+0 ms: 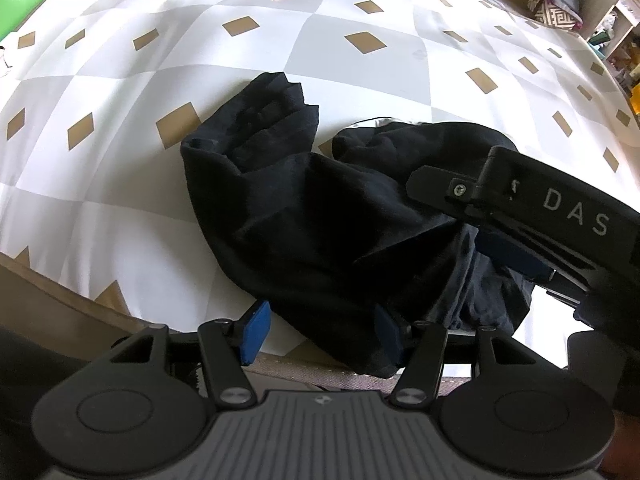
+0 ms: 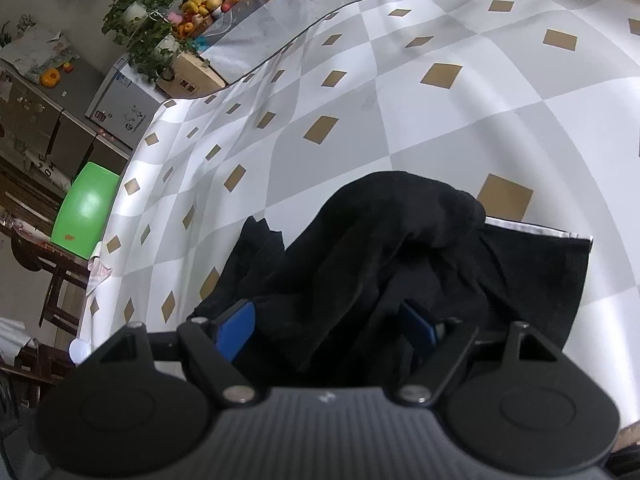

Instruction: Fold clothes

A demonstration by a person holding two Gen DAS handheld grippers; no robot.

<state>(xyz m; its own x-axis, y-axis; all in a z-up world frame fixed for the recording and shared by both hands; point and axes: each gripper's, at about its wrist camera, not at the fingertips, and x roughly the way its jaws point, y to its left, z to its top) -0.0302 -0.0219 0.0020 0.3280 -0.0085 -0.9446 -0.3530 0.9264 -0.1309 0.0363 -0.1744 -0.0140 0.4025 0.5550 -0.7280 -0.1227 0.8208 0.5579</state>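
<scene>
One black garment (image 1: 320, 208) lies bunched near the front edge of the table (image 1: 360, 8), on a white and grey checked cloth with tan diamonds. It looks soft, limp and light, so it should sag and slide rather than keep any shape when lifted; the dark folds make seams and corners hard to pick out. A pale-edged hem (image 2: 532, 229) shows along its right side in the right wrist view, and that straight edge seems the surest place to take hold. The left tool (image 1: 320, 330) stands with its blue pads spread, cloth draped between them but not visibly pinched. The right tool (image 2: 326, 330) is likewise spread wide over the heap, fabric lying between the pads, no clamp evident. Each would do best pinching an outer edge or corner, not the thick middle.
</scene>
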